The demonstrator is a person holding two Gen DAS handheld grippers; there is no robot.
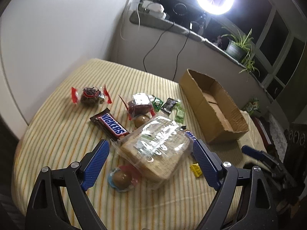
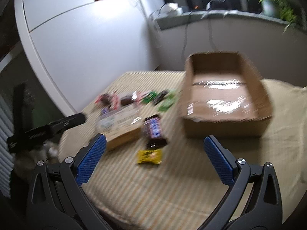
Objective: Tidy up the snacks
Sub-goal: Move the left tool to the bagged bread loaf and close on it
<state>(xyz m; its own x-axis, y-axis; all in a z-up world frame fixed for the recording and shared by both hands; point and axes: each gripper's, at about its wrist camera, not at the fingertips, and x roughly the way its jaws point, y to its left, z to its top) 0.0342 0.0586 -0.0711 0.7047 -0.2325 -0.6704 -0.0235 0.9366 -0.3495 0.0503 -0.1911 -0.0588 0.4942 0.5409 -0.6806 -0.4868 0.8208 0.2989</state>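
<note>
The cardboard box (image 1: 213, 107) sits open at about two o'clock on the striped counter (image 1: 57, 134), with nothing visible inside it. The left gripper (image 1: 149, 153) hovers with its fingers spread wide around the bag of sliced bread (image 1: 157, 149), one pad near each end, not yet pinching it as far as I can tell. The right gripper (image 2: 153, 151) hangs spread and holding nothing, above a yellow candy (image 2: 149, 156).

The bag is slick and soft, so a squeeze could crush the slices or let the film slide out. It also overlaps a round chocolate (image 1: 120, 178) at seven o'clock and a Snickers bar (image 1: 109, 124) at ten, and lifting may drag them. Green sweets (image 1: 179, 115) lie between bread and box.
</note>
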